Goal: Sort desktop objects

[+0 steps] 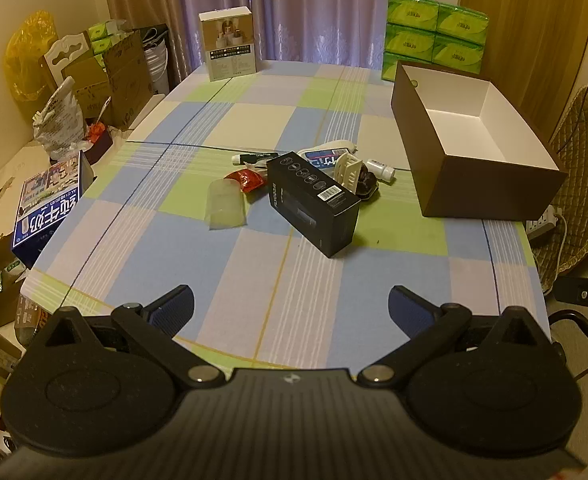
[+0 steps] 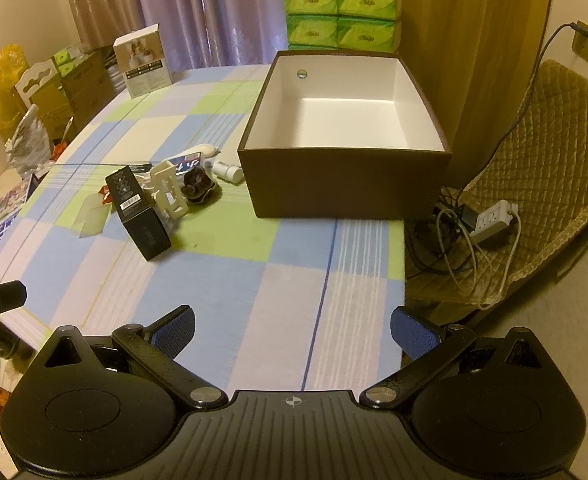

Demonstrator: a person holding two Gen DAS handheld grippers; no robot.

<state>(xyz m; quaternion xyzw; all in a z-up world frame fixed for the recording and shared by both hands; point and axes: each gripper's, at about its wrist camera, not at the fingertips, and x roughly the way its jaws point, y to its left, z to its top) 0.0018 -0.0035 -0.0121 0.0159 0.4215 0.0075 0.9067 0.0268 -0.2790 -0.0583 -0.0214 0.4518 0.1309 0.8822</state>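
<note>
Two claws [image 1: 292, 304] [image 2: 292, 326] agape; black box [image 1: 313, 200] fronts clutter

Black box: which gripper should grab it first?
Left, probably. The black box lies straight ahead of the open left gripper. From the right gripper, also open, it sits far off to the left, while the brown bin is straight ahead.

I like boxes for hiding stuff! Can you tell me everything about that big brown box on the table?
The big brown box is a lidless rectangular box, likely cardboard, dark brown outside and plain white inside. It stands upright and open on the checked tablecloth, near the table's far right edge, in front of the green tissue packs. Nothing lies inside. One inner wall has a small round hole. A small white bottle lies just beside its left wall; whether they touch is unclear.
</note>
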